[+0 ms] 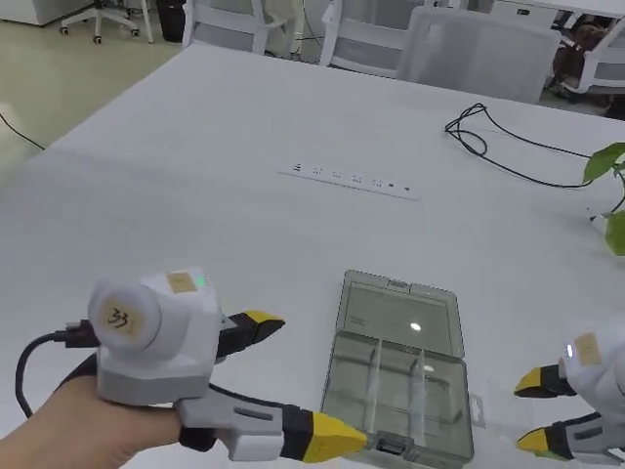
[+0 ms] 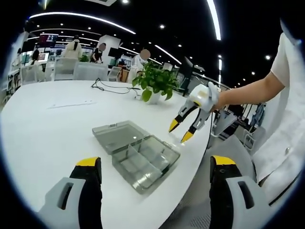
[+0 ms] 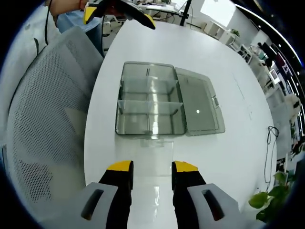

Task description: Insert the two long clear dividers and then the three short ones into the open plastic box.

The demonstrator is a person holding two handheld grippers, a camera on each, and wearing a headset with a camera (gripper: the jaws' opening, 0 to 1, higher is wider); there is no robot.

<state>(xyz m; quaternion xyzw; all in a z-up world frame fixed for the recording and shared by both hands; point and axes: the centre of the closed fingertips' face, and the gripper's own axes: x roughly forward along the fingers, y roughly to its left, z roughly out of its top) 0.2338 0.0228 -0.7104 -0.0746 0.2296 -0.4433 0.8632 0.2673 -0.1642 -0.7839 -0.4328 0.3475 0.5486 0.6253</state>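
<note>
The smoky clear plastic box (image 1: 344,386) lay with its hinged lid folded flat open on the white bench (image 1: 244,225), close to the near edge, with clear dividers (image 3: 150,101) standing upright inside its tray. The left hand-held gripper (image 1: 303,381) hovered just left of the box with its yellow-tipped jaws spread wide and empty. The right hand-held gripper (image 1: 535,410) hung off the box's right side, its jaws parted by a narrower gap and holding nothing.
</note>
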